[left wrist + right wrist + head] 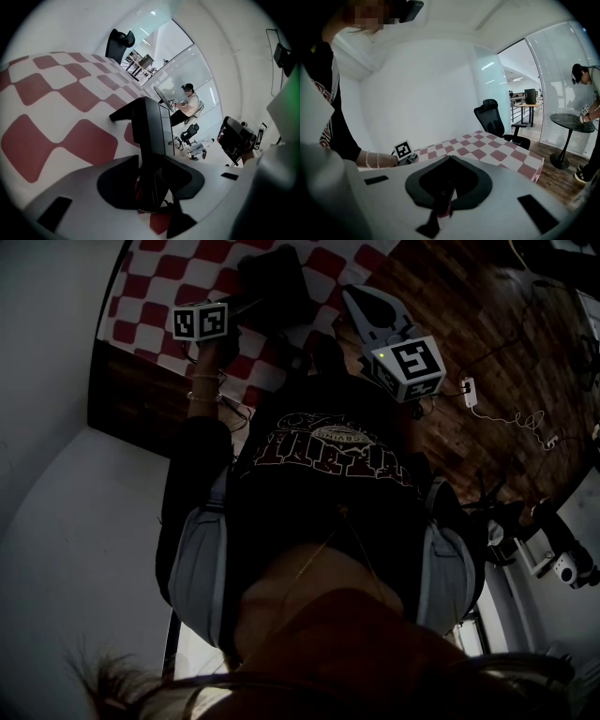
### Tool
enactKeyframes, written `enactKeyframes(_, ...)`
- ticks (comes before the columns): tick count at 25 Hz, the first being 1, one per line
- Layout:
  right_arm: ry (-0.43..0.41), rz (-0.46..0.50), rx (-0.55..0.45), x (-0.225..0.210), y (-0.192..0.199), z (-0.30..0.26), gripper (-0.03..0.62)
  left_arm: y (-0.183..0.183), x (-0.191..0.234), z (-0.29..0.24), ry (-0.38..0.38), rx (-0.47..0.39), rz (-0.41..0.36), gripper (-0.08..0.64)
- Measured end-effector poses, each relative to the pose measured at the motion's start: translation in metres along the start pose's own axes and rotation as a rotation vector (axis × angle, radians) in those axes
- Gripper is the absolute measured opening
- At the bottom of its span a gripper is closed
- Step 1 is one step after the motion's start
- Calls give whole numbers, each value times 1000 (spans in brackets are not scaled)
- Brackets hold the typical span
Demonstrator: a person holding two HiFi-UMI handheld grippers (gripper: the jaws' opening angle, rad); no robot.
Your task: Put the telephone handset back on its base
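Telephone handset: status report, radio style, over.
Left gripper fingers apart, astride black handset. Handset looks laid along base, seating unconfirmed. Right gripper fingers together, empty, held clear. Checked cloth: no obstruction seen.

An office: glass partition (555, 70), swivel chair (494, 119), desk (528, 106) beyond.

Black tee (328, 493) with a red-and-white graphic print (328, 448) on the chest, pale grey sleeves (199, 568), couple of thin bracelets (204, 388) on the left wrist. Right gripper (352, 294) is whitish-grey, with a black-and-white marker cube (412, 367).
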State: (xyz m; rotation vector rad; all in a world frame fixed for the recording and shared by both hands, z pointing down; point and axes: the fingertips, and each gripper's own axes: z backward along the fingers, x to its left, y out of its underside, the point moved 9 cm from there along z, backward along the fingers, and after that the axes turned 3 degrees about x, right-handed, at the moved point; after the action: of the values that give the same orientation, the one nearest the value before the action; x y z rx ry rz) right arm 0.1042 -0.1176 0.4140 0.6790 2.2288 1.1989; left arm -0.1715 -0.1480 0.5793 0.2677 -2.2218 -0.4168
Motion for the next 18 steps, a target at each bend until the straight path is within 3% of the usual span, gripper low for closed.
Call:
enactKeyframes(12,-16,17,-33,3,-5,6,18,2,-2,1,-60,-13,-3,170)
enactKeyframes(18,-33,30,-35,4,-4,9,18,2,-10,2,-139,-17,-37,170)
